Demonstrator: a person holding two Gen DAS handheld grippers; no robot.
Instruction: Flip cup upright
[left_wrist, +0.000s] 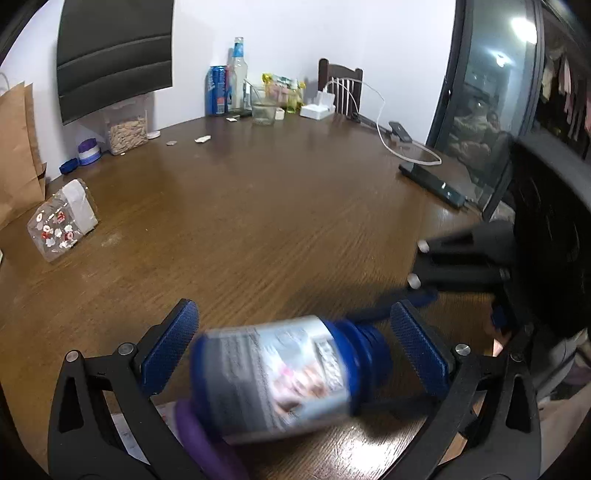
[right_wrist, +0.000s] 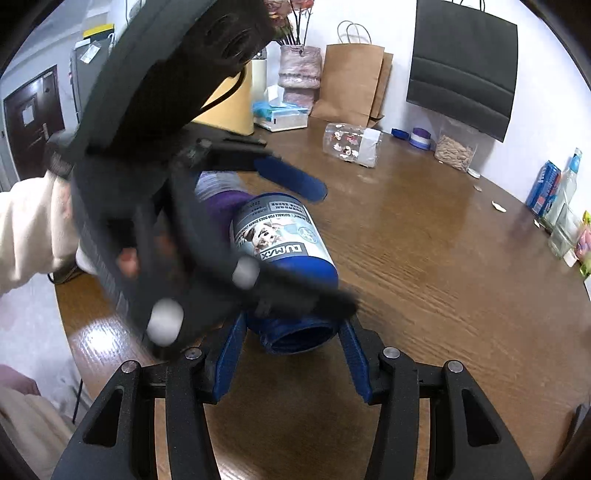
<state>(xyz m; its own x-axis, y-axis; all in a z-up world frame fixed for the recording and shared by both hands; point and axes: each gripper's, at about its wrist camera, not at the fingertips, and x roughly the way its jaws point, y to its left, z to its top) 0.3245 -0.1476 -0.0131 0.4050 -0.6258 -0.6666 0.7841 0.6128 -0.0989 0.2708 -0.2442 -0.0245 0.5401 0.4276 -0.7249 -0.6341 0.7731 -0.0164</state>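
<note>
A blue jar-like cup (left_wrist: 280, 376) with a grey printed label lies on its side on the brown table (left_wrist: 277, 206). It looks smeared in the left wrist view. My left gripper (left_wrist: 293, 343) is open and straddles it lengthwise, one pad at each end. In the right wrist view my right gripper (right_wrist: 291, 350) is shut on the cup's open mouth (right_wrist: 295, 336). The left gripper's blue finger (right_wrist: 291, 177) reaches past the cup's far end. Something purple (right_wrist: 221, 199) lies behind the cup's base. A second, clear cup with stickers (left_wrist: 62, 221) lies on its side at the far left.
Brown paper bags (right_wrist: 351, 81), a jar of seeds (left_wrist: 127, 129), a blue can (left_wrist: 217, 90), a bottle (left_wrist: 236, 74) and a glass (left_wrist: 263, 107) line the wall. Phones and a white cable (left_wrist: 406, 147) lie near the right edge. A person's cream sleeve (right_wrist: 33, 229) is at left.
</note>
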